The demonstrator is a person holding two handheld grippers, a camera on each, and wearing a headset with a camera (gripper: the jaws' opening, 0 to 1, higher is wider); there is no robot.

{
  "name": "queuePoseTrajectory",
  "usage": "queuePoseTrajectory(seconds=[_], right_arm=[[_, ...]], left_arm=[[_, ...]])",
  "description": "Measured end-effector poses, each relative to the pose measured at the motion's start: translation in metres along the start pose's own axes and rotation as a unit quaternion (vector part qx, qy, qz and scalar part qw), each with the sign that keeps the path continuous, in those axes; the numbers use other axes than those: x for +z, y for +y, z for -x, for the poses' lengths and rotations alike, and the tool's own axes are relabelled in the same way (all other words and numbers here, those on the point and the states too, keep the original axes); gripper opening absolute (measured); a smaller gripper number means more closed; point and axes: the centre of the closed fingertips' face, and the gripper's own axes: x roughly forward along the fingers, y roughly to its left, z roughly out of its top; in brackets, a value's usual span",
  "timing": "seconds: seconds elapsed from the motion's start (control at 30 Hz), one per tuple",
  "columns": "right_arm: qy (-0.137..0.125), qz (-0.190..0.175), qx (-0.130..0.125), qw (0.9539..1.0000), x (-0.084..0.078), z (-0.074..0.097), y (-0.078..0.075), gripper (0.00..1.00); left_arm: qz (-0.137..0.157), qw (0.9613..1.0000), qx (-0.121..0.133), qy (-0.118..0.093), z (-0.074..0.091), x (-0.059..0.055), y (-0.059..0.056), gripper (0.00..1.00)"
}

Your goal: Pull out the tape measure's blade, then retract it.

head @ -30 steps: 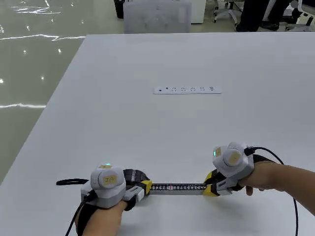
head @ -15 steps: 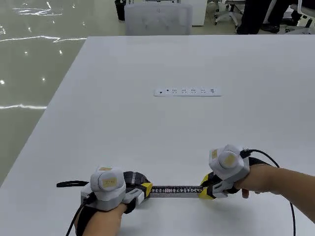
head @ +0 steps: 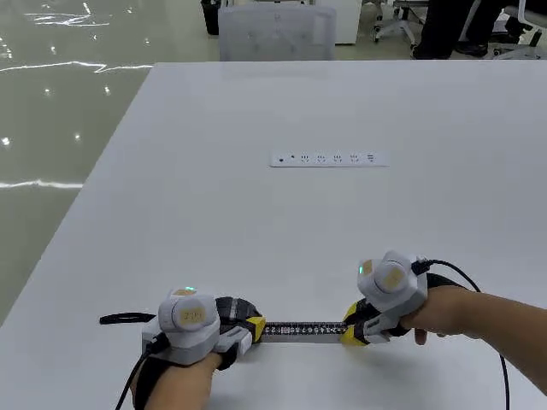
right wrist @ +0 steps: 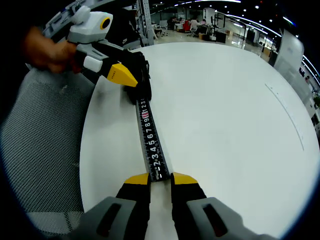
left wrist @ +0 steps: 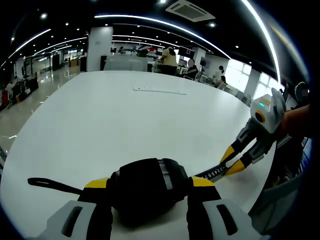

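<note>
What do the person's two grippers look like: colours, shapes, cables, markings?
The left gripper and right gripper match: rounded pale grey housings, yellowish round label, green light, grey jaws with yellow tips. A black cable leaves each.

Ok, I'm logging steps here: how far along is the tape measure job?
Done: the blade is pulled out across the table. In hand: left claw clamps the case, right claw pinches the blade's tip. Still to do: retracting the blade into the case.
</note>
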Motion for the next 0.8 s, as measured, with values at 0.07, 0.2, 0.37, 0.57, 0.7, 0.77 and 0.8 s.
queuePoseTrajectory(seconds=[0.07,0.2,0.37,0.57,0.7,0.77,0.8], right_arm=[[-0.001,-0.001,0.0,1.0,0.001,0.0,0.0,0.14],[-0.003,0.0,-0.002,1.0,0.003,-0.002,0.001,0.14],[-0.004,0.001,-0.002,1.0,0.005,-0.003,0.001,0.14],[-0.005,0.0,-0.002,1.0,0.007,-0.005,0.001,0.14],[-0.006,0.0,-0.002,1.0,0.009,-0.007,0.002,0.14],[-0.006,0.0,-0.002,1.0,0.01,-0.007,0.003,0.14],[-0.006,-0.001,-0.002,1.0,0.011,-0.008,0.003,0.14]], left_arm=[[-0.002,1.0,0.0,0.001,0.0,0.0,0.0,0.56],[-0.001,1.0,0.0,0.0,0.0,0.0,0.0,0.56],[0.004,1.0,0.0,0.0,0.0,0.0,0.0,0.56],[0.003,1.0,-0.002,0.0,0.0,0.0,0.0,0.56],[0.002,1.0,-0.003,0.001,0.0,0.0,0.0,0.56],[0.002,1.0,-0.004,0.001,0.0,0.0,0.0,0.56],[0.001,1.0,-0.004,0.001,0.0,0.0,0.0,0.56]])
